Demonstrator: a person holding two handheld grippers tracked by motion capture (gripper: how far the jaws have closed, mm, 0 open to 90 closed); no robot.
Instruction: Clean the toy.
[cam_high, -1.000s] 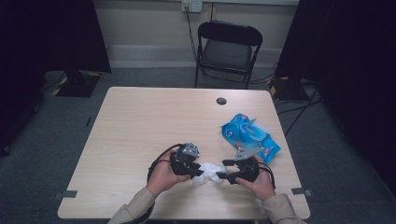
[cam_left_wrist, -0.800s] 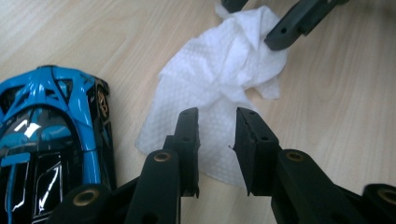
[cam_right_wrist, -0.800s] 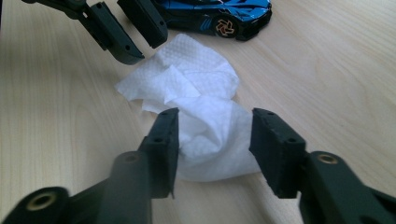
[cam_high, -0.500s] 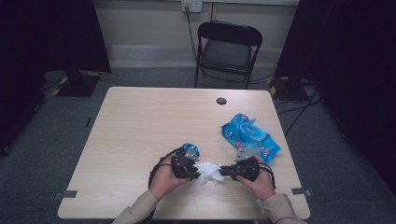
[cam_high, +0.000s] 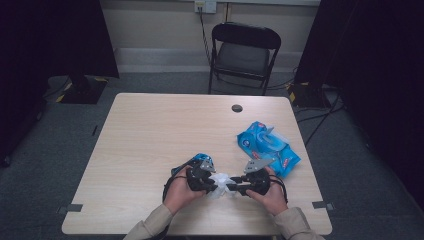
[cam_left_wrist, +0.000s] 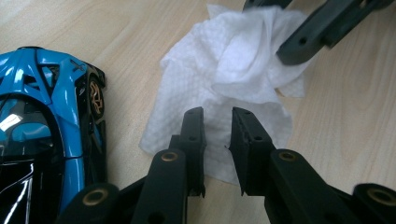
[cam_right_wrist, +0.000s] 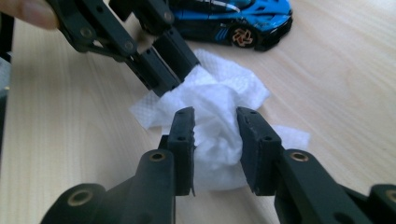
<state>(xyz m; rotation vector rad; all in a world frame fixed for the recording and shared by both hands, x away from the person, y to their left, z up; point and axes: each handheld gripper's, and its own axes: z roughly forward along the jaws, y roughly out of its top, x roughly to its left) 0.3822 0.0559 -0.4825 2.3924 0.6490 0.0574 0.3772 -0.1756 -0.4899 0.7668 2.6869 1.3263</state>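
Note:
A crumpled white wipe (cam_high: 220, 179) lies near the table's front edge, between my two grippers. My left gripper (cam_high: 212, 182) reaches it from the left. Its jaws (cam_left_wrist: 217, 122) stand over the wipe's (cam_left_wrist: 224, 74) near edge with a narrow gap, have just been closing, and do not pinch it. My right gripper (cam_high: 233, 186) comes from the right. Its jaws (cam_right_wrist: 215, 122) have just been opening, and a bunched part of the wipe (cam_right_wrist: 217, 105) sits loose between them. A blue toy car (cam_high: 196, 159) (cam_left_wrist: 46, 116) (cam_right_wrist: 233, 18) stands just left of the wipe.
A blue pack of wipes (cam_high: 267, 146) lies on the table (cam_high: 150, 130) right of my hands. A small dark round hole cover (cam_high: 237, 108) sits near the far edge. A black folding chair (cam_high: 244, 50) stands behind the table.
Both hands stay almost in place at the wipe. The left hand has shifted slightly, so more of the blue car shows beside it.

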